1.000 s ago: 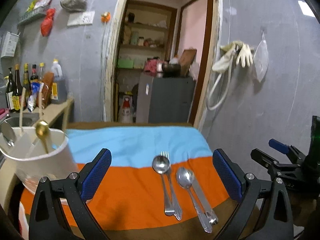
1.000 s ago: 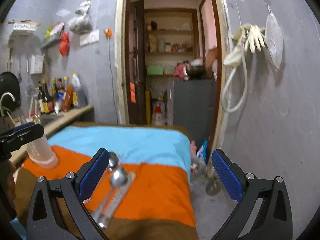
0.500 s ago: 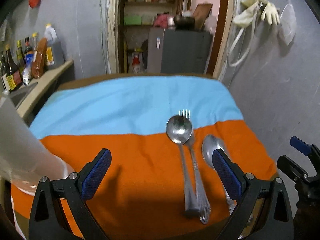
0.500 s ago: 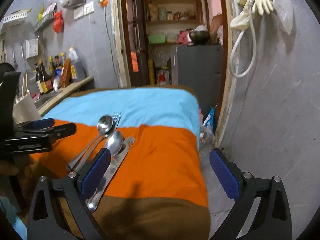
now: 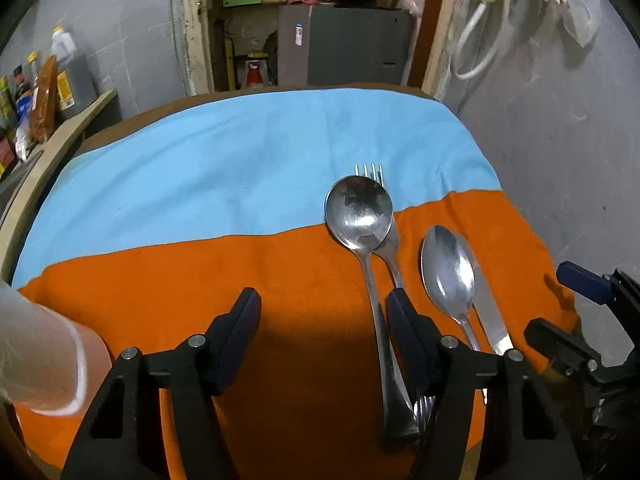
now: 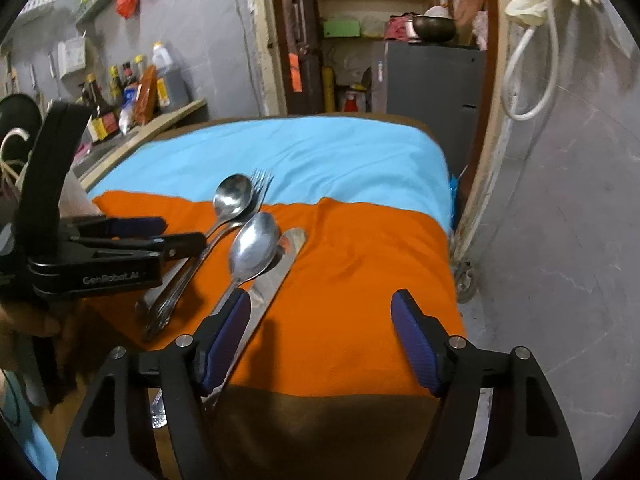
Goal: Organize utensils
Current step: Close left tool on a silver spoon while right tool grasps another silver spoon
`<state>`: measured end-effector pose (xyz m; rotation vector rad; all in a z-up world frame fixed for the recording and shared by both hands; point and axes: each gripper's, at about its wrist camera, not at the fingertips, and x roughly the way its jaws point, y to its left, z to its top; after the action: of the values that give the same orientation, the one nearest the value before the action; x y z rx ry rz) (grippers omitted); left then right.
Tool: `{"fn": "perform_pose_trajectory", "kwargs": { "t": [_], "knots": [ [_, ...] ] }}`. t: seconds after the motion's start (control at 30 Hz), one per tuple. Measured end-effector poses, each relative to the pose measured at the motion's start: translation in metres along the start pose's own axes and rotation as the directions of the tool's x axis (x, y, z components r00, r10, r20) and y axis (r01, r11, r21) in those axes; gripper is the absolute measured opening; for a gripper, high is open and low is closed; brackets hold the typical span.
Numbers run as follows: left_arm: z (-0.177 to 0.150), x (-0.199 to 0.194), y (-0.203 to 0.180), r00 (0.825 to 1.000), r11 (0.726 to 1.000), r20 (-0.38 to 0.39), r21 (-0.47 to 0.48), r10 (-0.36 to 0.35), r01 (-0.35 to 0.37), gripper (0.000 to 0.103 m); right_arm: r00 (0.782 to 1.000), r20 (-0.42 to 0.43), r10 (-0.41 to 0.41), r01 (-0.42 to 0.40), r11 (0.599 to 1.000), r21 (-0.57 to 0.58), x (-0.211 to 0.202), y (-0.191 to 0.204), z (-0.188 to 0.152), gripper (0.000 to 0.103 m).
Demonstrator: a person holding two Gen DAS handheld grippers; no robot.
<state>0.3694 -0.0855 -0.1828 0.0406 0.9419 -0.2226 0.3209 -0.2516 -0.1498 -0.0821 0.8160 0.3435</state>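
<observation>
The round spoon [image 5: 359,211] lies on top of the fork [image 5: 372,170], bowl over tines, handles running together toward you on the orange band of the cloth [image 5: 240,272]. Just beside them, to the right, the oval spoon [image 5: 447,270] overlaps the knife [image 5: 490,320]. Your left gripper [image 5: 322,312] is unclenched and holds nothing; its right pad [image 5: 404,320] sits against the stacked handles, its left pad on bare cloth. Your right gripper [image 6: 320,334] is likewise released, its left pad [image 6: 228,332] over the oval spoon's handle. The white cup [image 5: 44,364] stands at the left edge.

Risk: because the handles are stacked, closing now may pinch both pieces or slide the spoon off the fork. A low approach may also snag the cloth.
</observation>
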Motion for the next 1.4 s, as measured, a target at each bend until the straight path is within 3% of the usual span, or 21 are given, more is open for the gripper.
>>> {"fn": "perform_pose_trajectory", "kwargs": {
  "t": [0.17, 0.33, 0.47, 0.63, 0.83, 1.0, 1.07, 1.17, 1.33, 1.4],
  "knots": [
    [0.003, 0.003, 0.002, 1.0, 1.0, -0.006, 0.022, -0.002, 0.002, 0.06, 0.999, -0.048, -0.007, 0.005, 0.999, -0.038, 0.01, 0.009, -0.001, 0.072],
    [0.013, 0.013, 0.0, 1.0, 1.0, 0.01, 0.014, 0.001, -0.001, 0.06, 0.999, -0.048, -0.005, 0.004, 1.0, -0.007, 0.012, 0.006, 0.002, 0.072],
    [0.023, 0.013, 0.016, 0.994, 0.992, 0.037, -0.07, -0.101, 0.103, 0.06, 0.998, -0.059, 0.016, -0.017, 1.0, -0.016, 0.016, 0.009, 0.007, 0.066],
    [0.039, 0.019, 0.024, 0.986, 0.982, 0.052, -0.094, -0.157, 0.161, 0.059, 0.997, -0.065, 0.044, -0.046, 0.998, -0.042, 0.019, 0.014, 0.009, 0.058],
    [0.051, 0.025, 0.037, 0.975, 0.965, 0.067, -0.141, -0.212, 0.22, 0.035, 0.996, -0.063, 0.065, -0.069, 0.995, -0.066, 0.024, 0.02, 0.014, 0.053],
    [0.059, 0.028, 0.048, 0.953, 0.936, 0.073, -0.177, -0.294, 0.303, 0.031, 0.994, -0.078, 0.076, -0.083, 0.993, -0.083, 0.03, 0.023, 0.017, 0.05],
    [0.062, 0.031, 0.052, 0.947, 0.928, 0.067, -0.188, -0.315, 0.322, 0.019, 0.994, -0.083, 0.077, -0.084, 0.992, -0.089, 0.031, 0.024, 0.018, 0.05],
    [0.063, 0.033, 0.056, 0.94, 0.92, 0.058, -0.195, -0.335, 0.34, 0.01, 0.993, -0.089, 0.073, -0.081, 0.992, -0.099, 0.033, 0.026, 0.019, 0.049],
    [0.059, 0.026, 0.054, 0.941, 0.924, 0.075, -0.176, -0.331, 0.339, 0.002, 0.993, -0.098, 0.067, -0.078, 0.991, -0.112, 0.038, 0.028, 0.022, 0.049],
    [0.057, 0.022, 0.05, 0.95, 0.937, 0.082, -0.16, -0.302, 0.312, 0.001, 0.993, -0.099, 0.061, -0.073, 0.99, -0.118, 0.04, 0.029, 0.024, 0.049]
  ]
}}
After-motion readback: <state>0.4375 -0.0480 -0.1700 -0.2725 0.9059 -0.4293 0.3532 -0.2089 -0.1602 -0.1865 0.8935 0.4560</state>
